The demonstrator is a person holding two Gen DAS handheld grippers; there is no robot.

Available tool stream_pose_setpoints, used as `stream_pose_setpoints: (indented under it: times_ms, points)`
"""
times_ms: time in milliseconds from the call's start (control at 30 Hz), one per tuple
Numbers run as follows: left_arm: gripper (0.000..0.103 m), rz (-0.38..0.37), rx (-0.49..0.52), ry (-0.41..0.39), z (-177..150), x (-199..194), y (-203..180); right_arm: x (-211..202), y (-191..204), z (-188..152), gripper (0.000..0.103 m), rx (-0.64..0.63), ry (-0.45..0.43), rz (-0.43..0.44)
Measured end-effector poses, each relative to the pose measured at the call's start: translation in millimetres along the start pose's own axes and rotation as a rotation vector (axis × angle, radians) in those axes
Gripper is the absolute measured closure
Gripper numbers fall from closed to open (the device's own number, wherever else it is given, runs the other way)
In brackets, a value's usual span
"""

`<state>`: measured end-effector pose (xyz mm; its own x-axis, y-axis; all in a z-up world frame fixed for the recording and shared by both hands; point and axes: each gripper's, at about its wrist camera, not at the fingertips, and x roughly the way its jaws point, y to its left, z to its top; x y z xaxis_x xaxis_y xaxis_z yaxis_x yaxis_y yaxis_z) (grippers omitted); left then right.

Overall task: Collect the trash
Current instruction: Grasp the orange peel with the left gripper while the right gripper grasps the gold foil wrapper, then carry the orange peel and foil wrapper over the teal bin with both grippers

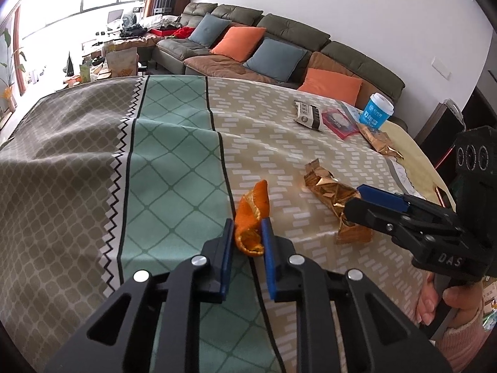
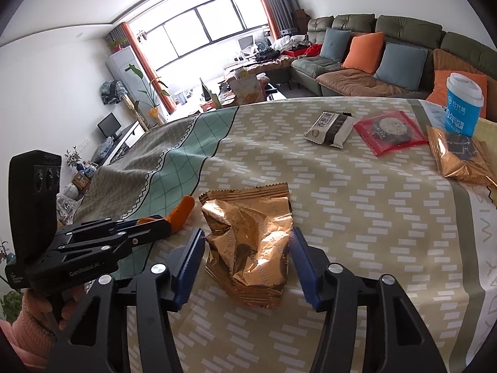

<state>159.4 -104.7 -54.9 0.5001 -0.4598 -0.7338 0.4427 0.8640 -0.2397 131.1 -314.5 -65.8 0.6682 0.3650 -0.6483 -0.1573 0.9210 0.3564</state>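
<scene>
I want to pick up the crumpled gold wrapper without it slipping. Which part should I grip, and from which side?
Grip the gold wrapper across its crumpled middle, where it bulges highest off the tablecloth; the flat crimped ends look thin and likely to slip. Come from the near end, as the right hand-held gripper does: its open blue fingers stand on either side of the long edges.

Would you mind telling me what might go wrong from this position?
The left gripper pinches only the near end of the curled orange peel, so it might tear or slip. The right gripper is open around the crumpled gold wrapper; closing could snag the loose tablecloth.
</scene>
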Motion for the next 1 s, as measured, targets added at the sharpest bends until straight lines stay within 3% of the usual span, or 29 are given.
stream_pose_setpoints:
  times_ms: [267,467,1000]
  points:
    - [0.085,0.01,-0.016,-0.034,-8.6,-20.0,7.4,-0.8,6.7,-1.2,0.067,-0.026,-0.024,-0.011]
    - [0.085,0.022,-0.028,-0.064,-15.5,-38.3,15.1,-3.2,13.5,-3.6,0.072,-0.039,-0.035,0.001]
    - [0.085,0.072,-0.066,-0.12,-38.4,-81.2,39.2,-15.3,49.9,-6.7,0.074,-0.08,-0.078,0.113]
